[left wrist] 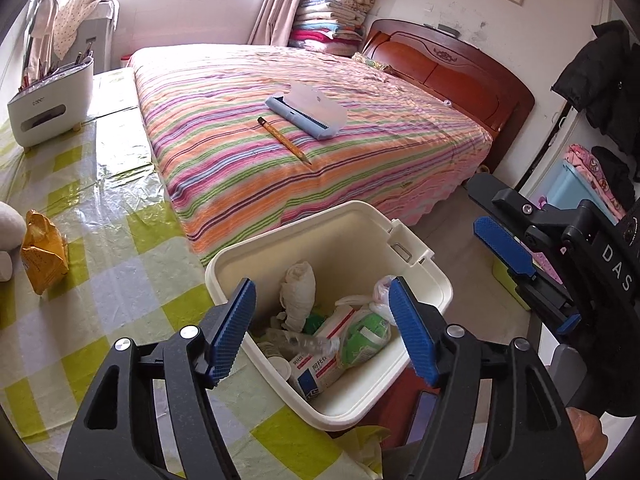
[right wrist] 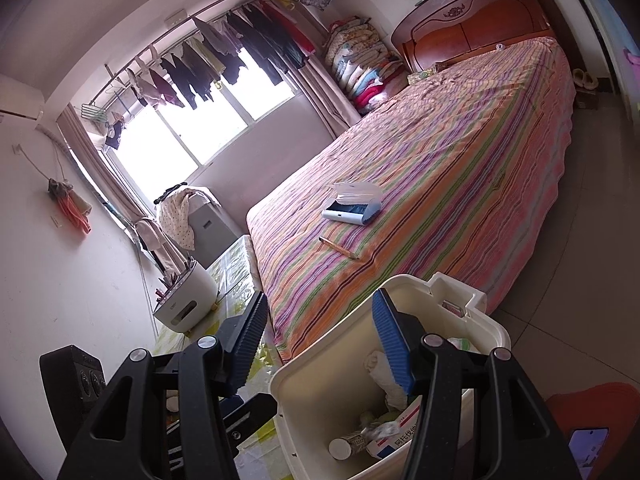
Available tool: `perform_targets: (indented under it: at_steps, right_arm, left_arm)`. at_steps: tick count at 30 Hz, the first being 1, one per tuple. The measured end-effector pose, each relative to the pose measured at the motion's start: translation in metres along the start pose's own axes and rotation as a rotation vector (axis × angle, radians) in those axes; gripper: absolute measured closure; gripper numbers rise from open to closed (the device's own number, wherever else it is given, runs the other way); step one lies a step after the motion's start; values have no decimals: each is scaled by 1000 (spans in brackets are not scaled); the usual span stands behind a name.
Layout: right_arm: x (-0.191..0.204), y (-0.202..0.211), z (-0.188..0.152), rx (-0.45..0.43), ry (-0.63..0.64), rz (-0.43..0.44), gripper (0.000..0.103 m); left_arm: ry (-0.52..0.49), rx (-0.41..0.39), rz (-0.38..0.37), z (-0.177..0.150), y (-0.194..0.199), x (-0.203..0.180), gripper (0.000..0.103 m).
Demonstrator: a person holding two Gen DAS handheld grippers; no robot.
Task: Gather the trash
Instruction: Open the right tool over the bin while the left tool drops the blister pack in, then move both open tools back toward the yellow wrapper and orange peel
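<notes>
A white bin (left wrist: 344, 236) stands at the table's corner next to the bed. It holds a crumpled tissue (left wrist: 298, 296), a blurred clear plastic bottle (left wrist: 304, 342), a medicine box (left wrist: 316, 372) and a green packet (left wrist: 366, 336). My left gripper (left wrist: 322, 286) hangs open right above the bin, nothing between its blue pads. My right gripper (right wrist: 320, 296) is open and empty too, beside the bin (right wrist: 320, 392); in the left wrist view the right gripper (left wrist: 524, 276) sits to the right of the bin. An orange packet (left wrist: 42, 256) lies on the table at the left.
The table wears a green checked plastic cloth (left wrist: 120, 280). A white desk organiser (left wrist: 48, 104) stands at its far end. On the striped bed (left wrist: 320, 184) lie a pencil (left wrist: 284, 140) and an open blue case (left wrist: 308, 110). A white soft thing (left wrist: 10, 228) sits at the left edge.
</notes>
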State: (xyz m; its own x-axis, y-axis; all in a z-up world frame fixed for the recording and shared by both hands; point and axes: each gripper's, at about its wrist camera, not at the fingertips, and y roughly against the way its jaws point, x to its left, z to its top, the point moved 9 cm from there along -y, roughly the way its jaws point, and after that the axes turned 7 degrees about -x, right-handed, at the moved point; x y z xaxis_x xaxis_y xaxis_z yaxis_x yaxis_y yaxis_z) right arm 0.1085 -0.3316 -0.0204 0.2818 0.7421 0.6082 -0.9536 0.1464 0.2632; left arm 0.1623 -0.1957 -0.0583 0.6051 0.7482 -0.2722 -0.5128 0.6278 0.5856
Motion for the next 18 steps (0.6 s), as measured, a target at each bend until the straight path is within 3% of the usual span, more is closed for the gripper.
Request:
perform_targets:
  at_steps: [11,18]
  right_arm:
    - [16,-4,-8,20,7,30,50]
    - [32,-12,-20,48,27,48,50]
  left_arm:
    - [174,-51,54,16,28,60,29]
    - [237,-77,132,15,57,107,29]
